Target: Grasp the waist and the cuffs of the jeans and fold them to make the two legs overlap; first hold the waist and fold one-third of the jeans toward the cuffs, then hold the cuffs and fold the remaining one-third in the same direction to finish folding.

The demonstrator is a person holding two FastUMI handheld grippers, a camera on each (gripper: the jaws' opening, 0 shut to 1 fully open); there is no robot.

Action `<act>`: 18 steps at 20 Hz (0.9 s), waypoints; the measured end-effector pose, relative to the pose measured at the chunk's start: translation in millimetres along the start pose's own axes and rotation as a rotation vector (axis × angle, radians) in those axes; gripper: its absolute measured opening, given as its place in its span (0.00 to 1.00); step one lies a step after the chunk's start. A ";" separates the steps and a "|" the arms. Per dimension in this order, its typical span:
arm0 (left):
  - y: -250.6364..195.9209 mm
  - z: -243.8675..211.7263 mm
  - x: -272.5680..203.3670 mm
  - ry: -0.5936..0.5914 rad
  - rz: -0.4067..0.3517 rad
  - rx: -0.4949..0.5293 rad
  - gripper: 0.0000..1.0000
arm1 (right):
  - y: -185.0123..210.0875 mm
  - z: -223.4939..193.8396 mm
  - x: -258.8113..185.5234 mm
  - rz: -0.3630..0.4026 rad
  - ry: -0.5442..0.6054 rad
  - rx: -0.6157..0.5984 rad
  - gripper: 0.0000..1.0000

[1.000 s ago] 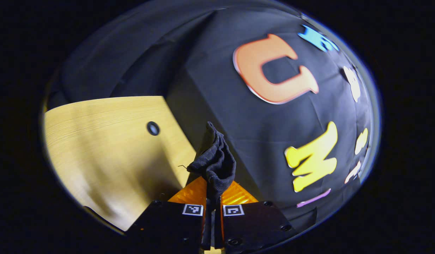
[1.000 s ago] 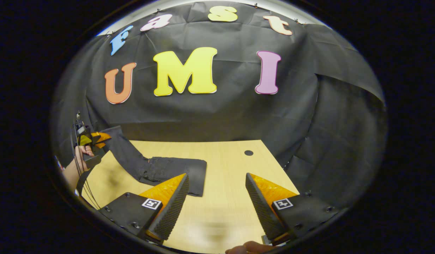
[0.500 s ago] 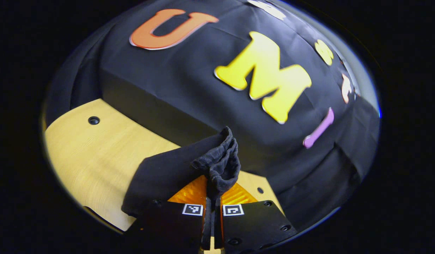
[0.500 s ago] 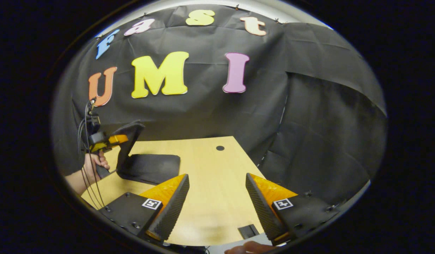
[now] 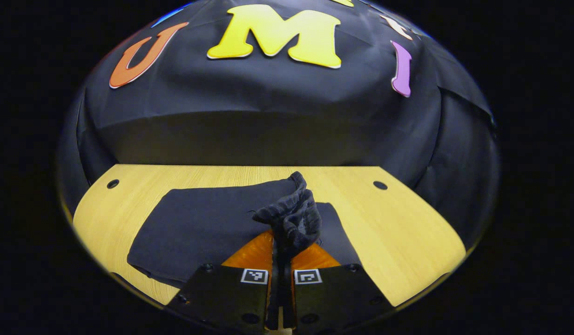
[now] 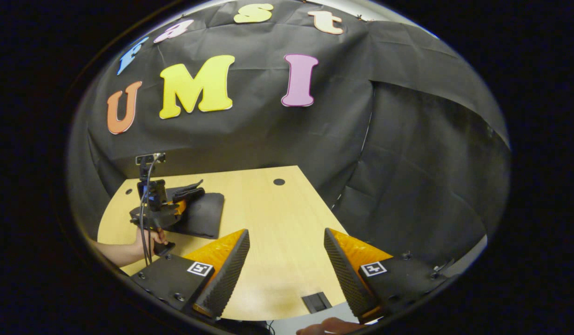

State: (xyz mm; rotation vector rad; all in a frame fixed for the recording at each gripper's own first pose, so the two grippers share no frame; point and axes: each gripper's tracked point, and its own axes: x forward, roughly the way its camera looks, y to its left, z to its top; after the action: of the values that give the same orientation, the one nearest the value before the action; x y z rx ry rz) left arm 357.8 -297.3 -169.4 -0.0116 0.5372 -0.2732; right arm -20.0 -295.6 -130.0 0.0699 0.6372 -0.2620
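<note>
Left gripper view: the left gripper (image 5: pixel 282 242) sits at bottom centre with both fingers pressed together on a bunched end of the jeans (image 5: pixel 207 223); whether that end is cuff or waist cannot be told. The pinched fabric stands up above the fingertips, and the rest of the dark garment lies flat on the wooden table (image 5: pixel 398 232), spreading toward the lower left of the frame.

Right gripper view: the right gripper (image 6: pixel 287 260) occupies the bottom of the frame, jaws spread wide with bare table between them, gripping nothing. At middle left, a hand (image 6: pixel 149 237) holds the left gripper over the folded jeans lying on the table.
</note>
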 end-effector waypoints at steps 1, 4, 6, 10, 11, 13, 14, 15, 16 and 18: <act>0.2 -4.4 1.4 -0.002 0.006 0.021 0.07 | 1.8 -0.7 4.2 0.008 0.007 -0.002 0.99; -0.5 -11.1 4.5 0.010 0.009 0.040 0.07 | 9.0 -3.2 14.4 0.034 0.019 -0.014 0.99; -2.7 -13.4 4.5 0.026 -0.008 0.016 0.12 | 15.2 -1.8 18.5 0.052 0.022 -0.014 0.99; -15.9 -11.2 -3.5 0.032 -0.054 -0.012 0.55 | 26.8 -0.3 20.0 0.078 0.018 -0.025 0.99; -16.2 -3.7 -10.4 0.026 -0.052 -0.016 0.77 | 30.6 1.6 19.6 0.085 0.017 -0.031 0.99; -13.1 6.1 -21.3 -0.003 -0.057 -0.024 1.00 | 39.0 14.1 15.6 0.097 -0.019 -0.051 0.99; -8.3 17.9 -32.2 -0.029 -0.056 -0.033 1.00 | 44.9 24.1 13.6 0.102 -0.051 -0.057 0.99; 0.0 35.1 -45.8 -0.066 -0.053 -0.038 1.00 | 53.4 35.2 11.6 0.110 -0.088 -0.060 0.99; 11.7 52.8 -60.2 -0.111 -0.038 -0.039 1.00 | 65.3 45.4 9.6 0.118 -0.123 -0.065 0.99; 40.1 94.9 -98.2 -0.204 -0.014 -0.036 1.00 | 96.3 63.2 4.8 0.147 -0.181 -0.079 0.99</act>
State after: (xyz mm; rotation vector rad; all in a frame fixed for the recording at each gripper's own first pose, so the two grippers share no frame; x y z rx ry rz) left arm 335.2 -238.9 -41.5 -0.0770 0.3394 -0.2730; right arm 45.6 -212.8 -83.6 0.0164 0.4597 -0.0989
